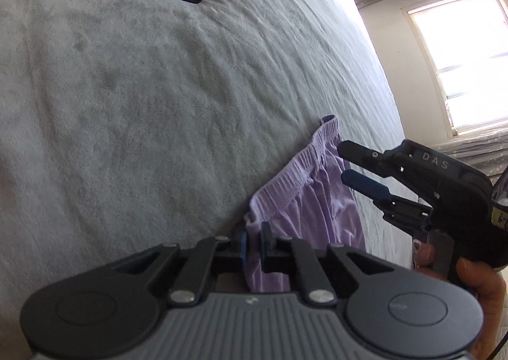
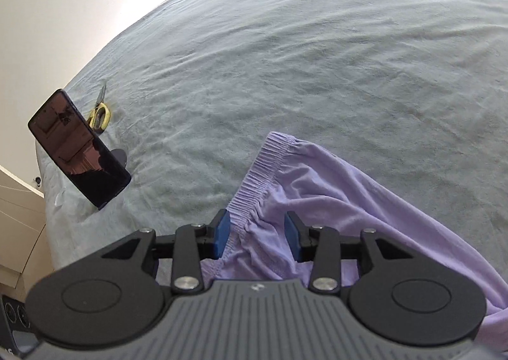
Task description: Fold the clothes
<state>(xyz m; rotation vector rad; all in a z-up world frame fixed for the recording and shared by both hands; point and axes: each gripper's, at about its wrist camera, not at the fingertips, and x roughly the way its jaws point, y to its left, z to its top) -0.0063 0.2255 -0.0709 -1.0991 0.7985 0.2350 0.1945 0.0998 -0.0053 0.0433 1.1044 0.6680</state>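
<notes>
A grey-sheeted bed (image 2: pixel 285 58) spreads ahead of both tools, and the lilac shorts (image 2: pixel 333 195) lie on it directly in front of them, elastic waistband toward the fingers. The left hand-held gripper (image 1: pixel 253 245) is pinched narrow on a fold of the shorts' fabric, while the right hand-held gripper (image 2: pixel 257 233) stands wide with the waistband corner between its blue pads, not clamped. Far off to the right gripper's left, a dark phone (image 2: pixel 79 147) stands propped, with yellow-handled scissors (image 2: pixel 101 112) just behind it.

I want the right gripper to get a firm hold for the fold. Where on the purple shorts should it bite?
On the ribbed waistband of the purple shorts, coming in from its near edge: the right gripper is open there, and the band looks thicker than the loose cloth.
</notes>
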